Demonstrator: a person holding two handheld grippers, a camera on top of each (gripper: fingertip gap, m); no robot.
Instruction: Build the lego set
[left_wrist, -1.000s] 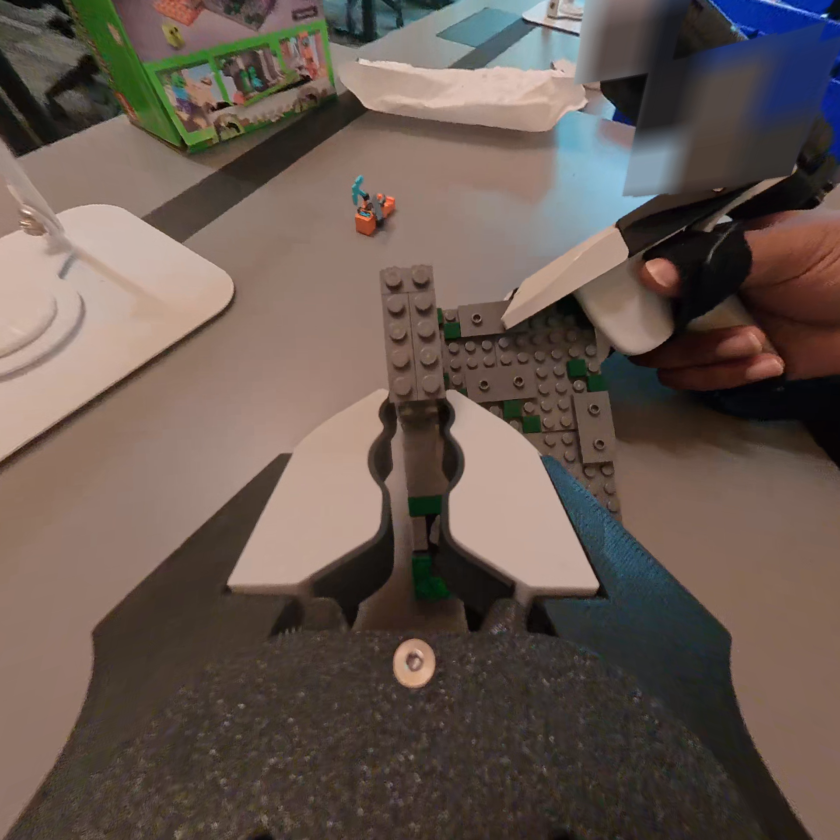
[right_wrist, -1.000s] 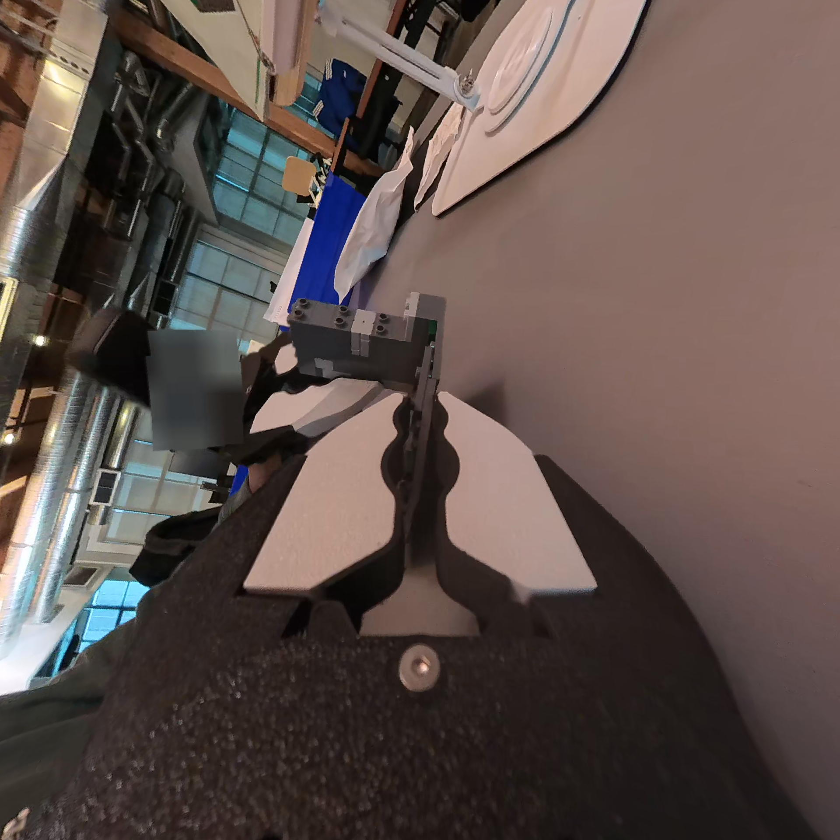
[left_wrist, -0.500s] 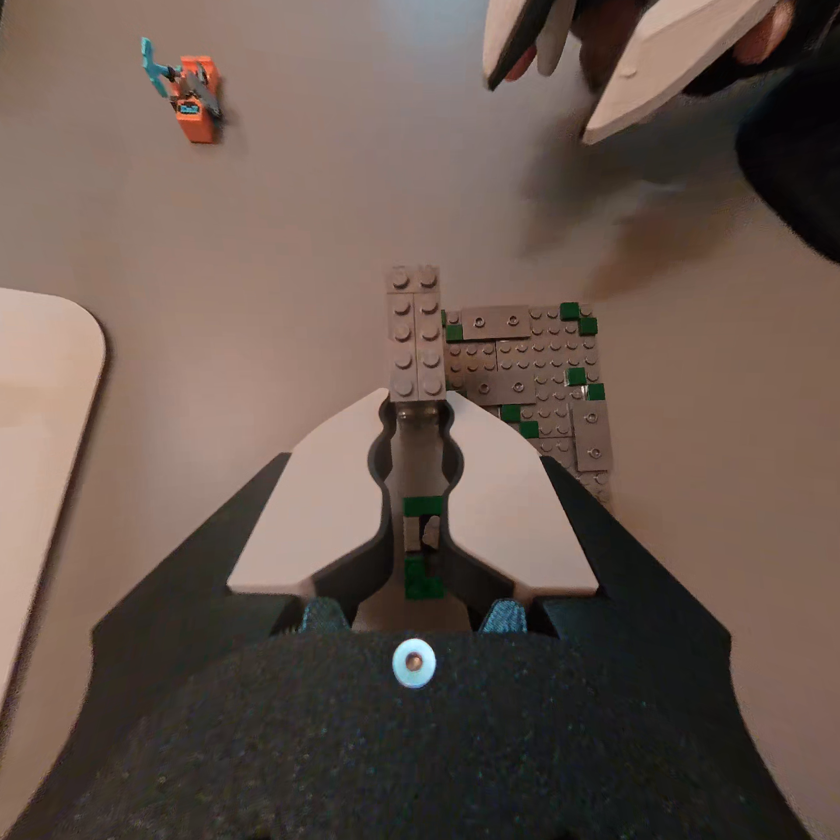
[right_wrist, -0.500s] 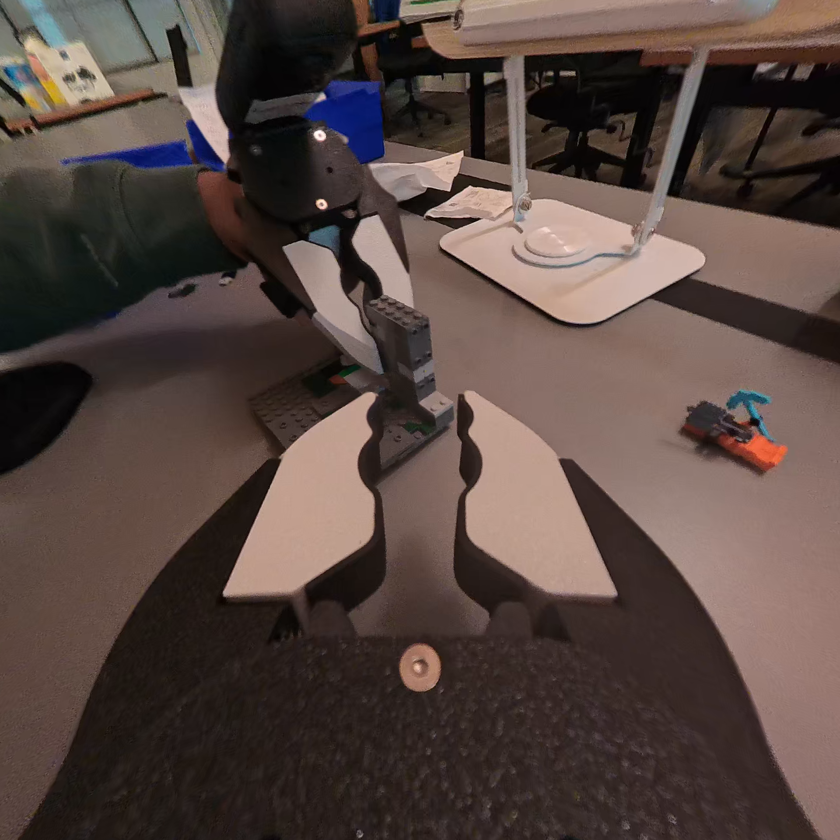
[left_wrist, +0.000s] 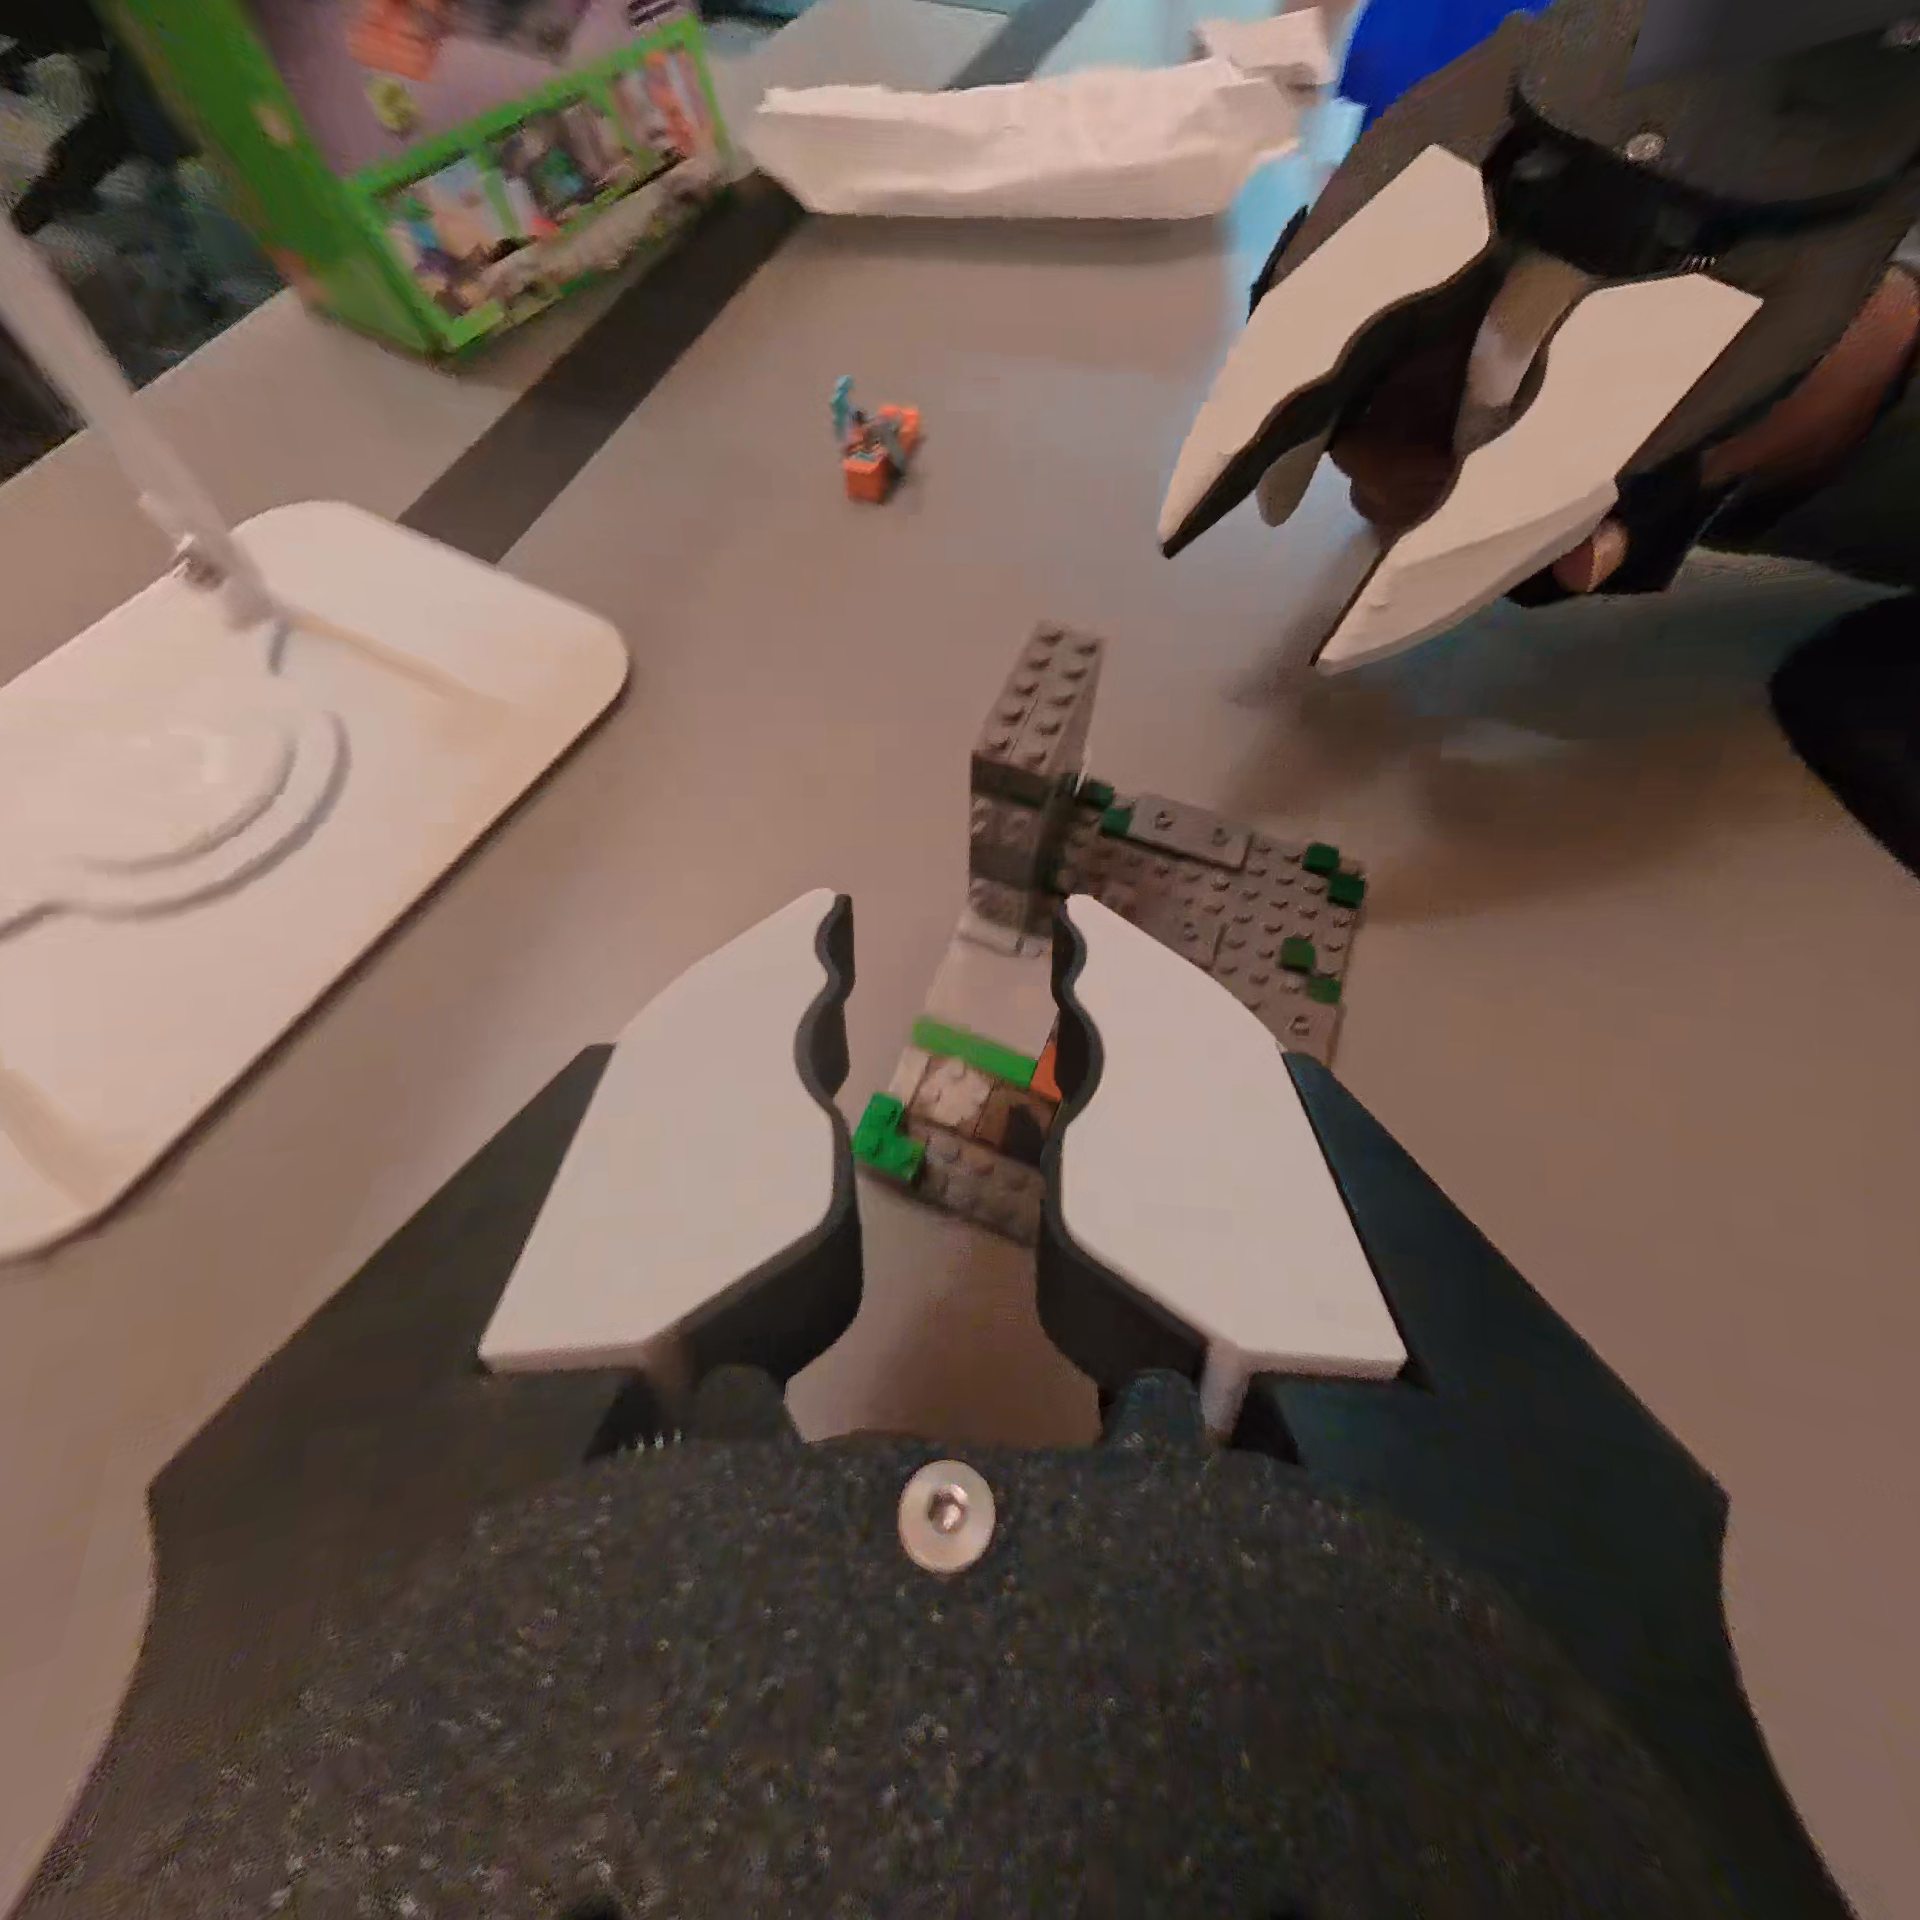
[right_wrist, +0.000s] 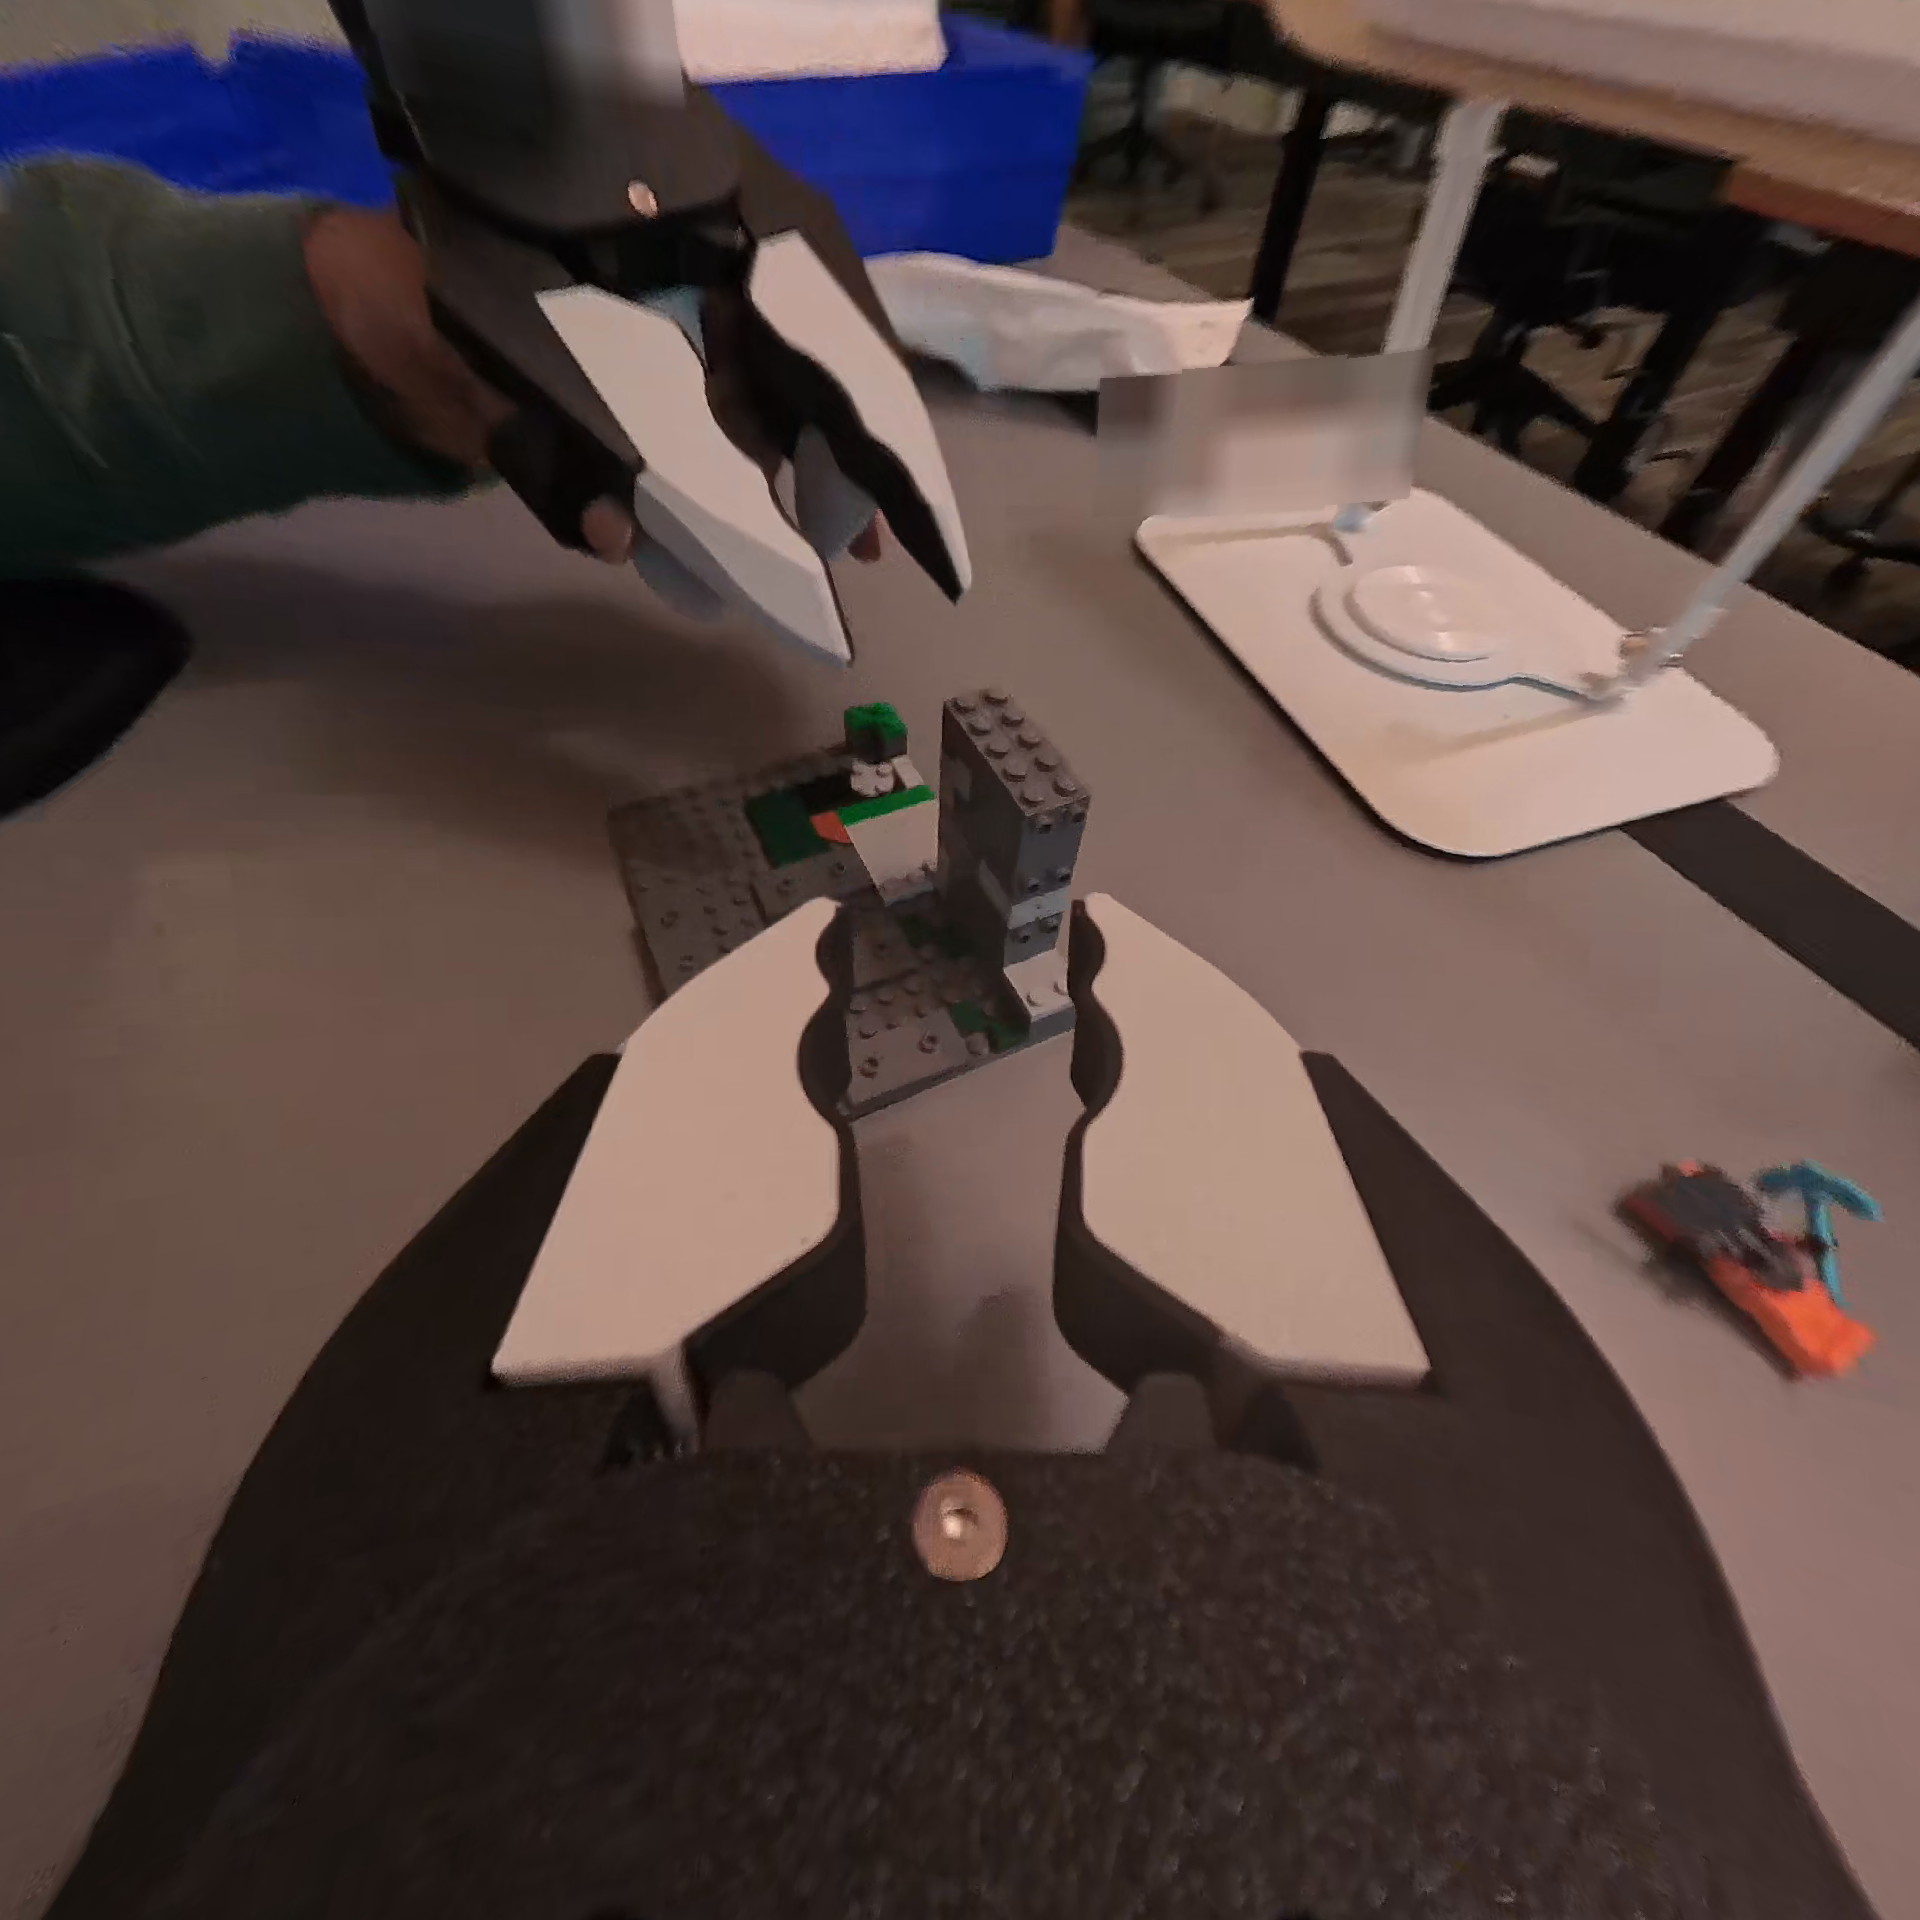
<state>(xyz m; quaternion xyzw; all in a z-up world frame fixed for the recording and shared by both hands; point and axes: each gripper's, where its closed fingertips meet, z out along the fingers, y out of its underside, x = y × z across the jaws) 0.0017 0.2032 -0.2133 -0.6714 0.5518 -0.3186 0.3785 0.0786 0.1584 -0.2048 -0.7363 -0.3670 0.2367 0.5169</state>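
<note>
A grey Lego build lies on the grey table: a flat studded baseplate with green bits and a tall grey wall at one edge. It also shows in the right wrist view. My left gripper is open and empty, just above the build's near end. My right gripper is open and empty, close over the opposite end. Each gripper also shows in the other's view: the right one and the left one, both held by hands above the table.
A small orange and teal Lego piece lies apart on the table, also seen in the right wrist view. A white lamp base is at left, a green box and a white bag at the back.
The left gripper has opened and let go of the grey build, which now rests on the table. The right gripper, open half a second ago, has opened wider. Both have drawn back a little.
</note>
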